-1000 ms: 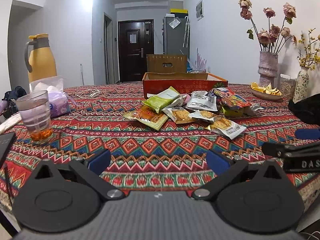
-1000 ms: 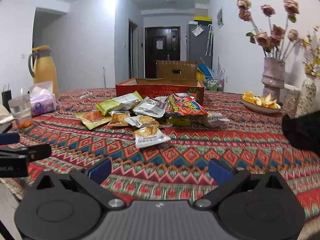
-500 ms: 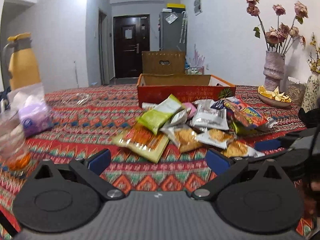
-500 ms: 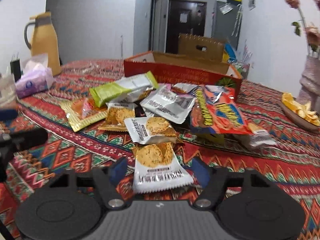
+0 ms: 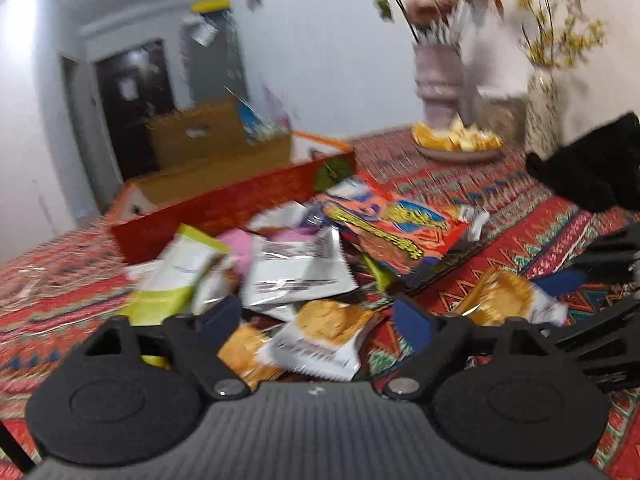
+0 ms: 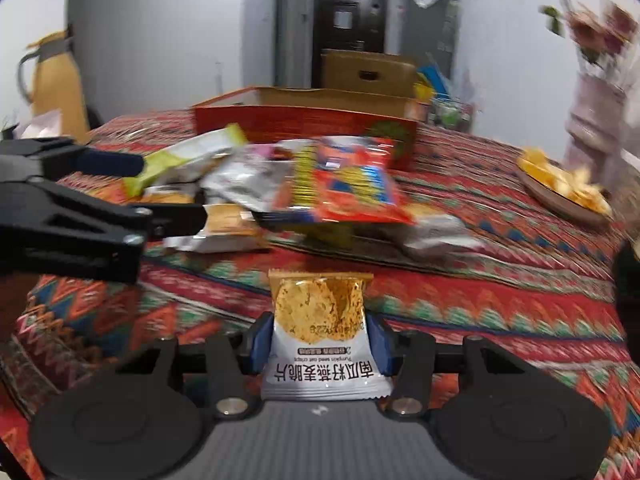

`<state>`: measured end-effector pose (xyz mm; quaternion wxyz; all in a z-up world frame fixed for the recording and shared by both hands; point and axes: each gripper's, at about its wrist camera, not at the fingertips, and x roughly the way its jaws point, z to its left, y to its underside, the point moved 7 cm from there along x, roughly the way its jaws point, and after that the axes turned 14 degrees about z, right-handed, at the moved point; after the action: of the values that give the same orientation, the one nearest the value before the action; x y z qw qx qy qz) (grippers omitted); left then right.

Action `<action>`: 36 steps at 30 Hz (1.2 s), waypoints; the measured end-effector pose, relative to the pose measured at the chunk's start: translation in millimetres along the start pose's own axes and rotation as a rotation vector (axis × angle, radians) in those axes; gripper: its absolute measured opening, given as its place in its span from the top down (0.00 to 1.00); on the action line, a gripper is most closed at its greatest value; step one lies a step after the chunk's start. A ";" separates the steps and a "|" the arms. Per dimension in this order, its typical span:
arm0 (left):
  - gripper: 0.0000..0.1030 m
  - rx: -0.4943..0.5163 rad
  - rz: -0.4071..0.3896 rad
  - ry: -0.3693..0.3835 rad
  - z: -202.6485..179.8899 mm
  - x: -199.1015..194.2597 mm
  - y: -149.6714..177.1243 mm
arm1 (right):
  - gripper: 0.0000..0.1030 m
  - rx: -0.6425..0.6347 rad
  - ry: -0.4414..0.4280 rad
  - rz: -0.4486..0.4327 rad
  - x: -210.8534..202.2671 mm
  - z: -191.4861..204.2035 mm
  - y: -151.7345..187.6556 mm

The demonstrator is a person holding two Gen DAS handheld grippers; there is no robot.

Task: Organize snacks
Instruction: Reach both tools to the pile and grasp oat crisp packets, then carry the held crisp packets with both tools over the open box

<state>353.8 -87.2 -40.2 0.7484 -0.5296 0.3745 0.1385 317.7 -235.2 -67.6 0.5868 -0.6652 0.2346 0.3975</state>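
Observation:
A pile of snack packets lies on the patterned tablecloth in front of an open red cardboard box (image 5: 224, 208) (image 6: 304, 120). My right gripper (image 6: 318, 344) is shut on a white and gold oat crisp packet (image 6: 320, 332) and holds it above the cloth; it also shows in the left wrist view (image 5: 508, 296). My left gripper (image 5: 318, 318) is open, its blue pads either side of a second crisp packet (image 5: 324, 340) in the pile. A big orange chip bag (image 5: 392, 224) (image 6: 344, 184), a silver packet (image 5: 296, 268) and a green packet (image 5: 176, 276) lie behind.
A plate of orange snacks (image 5: 456, 144) (image 6: 568, 188), a vase of dried roses (image 5: 440, 80) and a second vase (image 5: 544, 108) stand at the right. A yellow jug (image 6: 52, 80) stands far left. A black object (image 5: 592, 164) lies at the right edge.
My right gripper has shut on the oat crisp packet and lifted it off the cloth. My left gripper has moved forward into the pile, around a second crisp packet.

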 end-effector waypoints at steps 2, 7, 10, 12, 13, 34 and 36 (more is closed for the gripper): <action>0.30 -0.007 0.091 0.045 -2.6 23.7 -4.7 | 0.52 0.019 -0.003 -0.006 0.9 -11.5 1.5; 0.36 -0.101 0.164 0.060 -0.4 42.4 1.8 | 0.49 0.017 -0.031 -0.011 3.7 -22.1 2.4; 0.49 -0.139 0.189 0.088 -0.9 37.5 5.9 | 0.48 0.017 -0.040 -0.019 7.9 -20.6 -1.6; 0.54 -0.130 0.198 0.107 -8.3 33.4 6.6 | 0.48 0.027 -0.046 -0.026 8.5 -20.6 -2.2; 0.57 -0.135 0.197 0.106 -12.1 31.5 6.8 | 0.50 0.028 -0.043 -0.026 8.8 -19.7 -2.5; 0.60 -0.393 0.018 -0.020 -3.5 -157.1 85.7 | 0.57 0.010 -0.040 -0.189 -108.0 31.0 54.0; 0.59 -0.405 0.007 -0.030 0.9 -159.9 86.0 | 0.57 0.001 -0.042 -0.200 -112.9 35.1 52.4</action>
<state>193.3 -21.7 13.8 0.6316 -0.6659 0.3297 0.2213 203.2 -229.2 -7.7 0.6288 -0.6764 0.1548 0.3508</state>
